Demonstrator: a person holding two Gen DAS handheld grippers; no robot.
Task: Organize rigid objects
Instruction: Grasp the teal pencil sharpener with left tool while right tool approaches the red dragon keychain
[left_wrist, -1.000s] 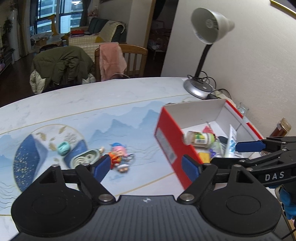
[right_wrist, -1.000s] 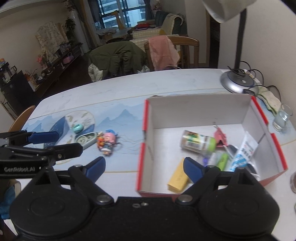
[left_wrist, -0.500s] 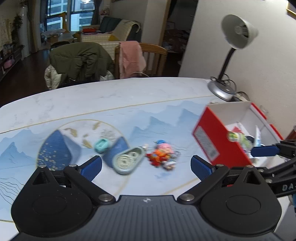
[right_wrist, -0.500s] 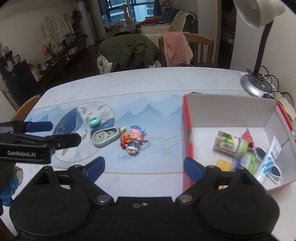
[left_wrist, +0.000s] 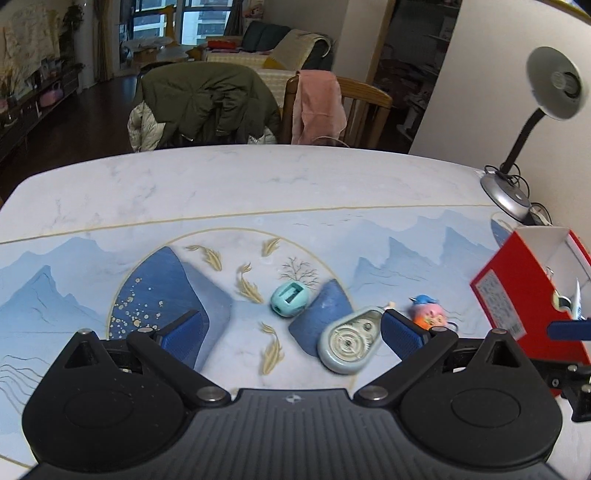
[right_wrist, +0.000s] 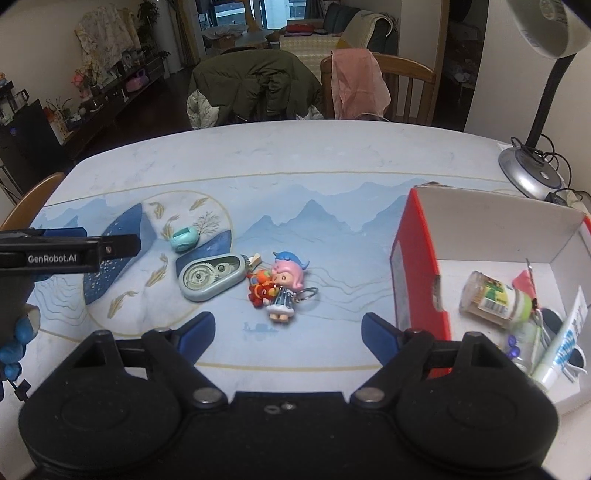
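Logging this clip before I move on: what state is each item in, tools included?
Left tool: open, empty.
Right tool: open, empty, jaws just narrowing.
Correction tape: flat on table.
Doll keychain: lying on table.
Mint sharpener: on table.
Red box: open-topped, partly filled.
Jar: on its side, in box.

Swinging away from the red box (left_wrist: 517, 295), left gripper (left_wrist: 291, 332) now over the correction tape (left_wrist: 351, 339), jaws just widened, empty. Right gripper (right_wrist: 288, 332) off the box too, above the keychain doll (right_wrist: 284, 288), jaws just narrowing, empty.
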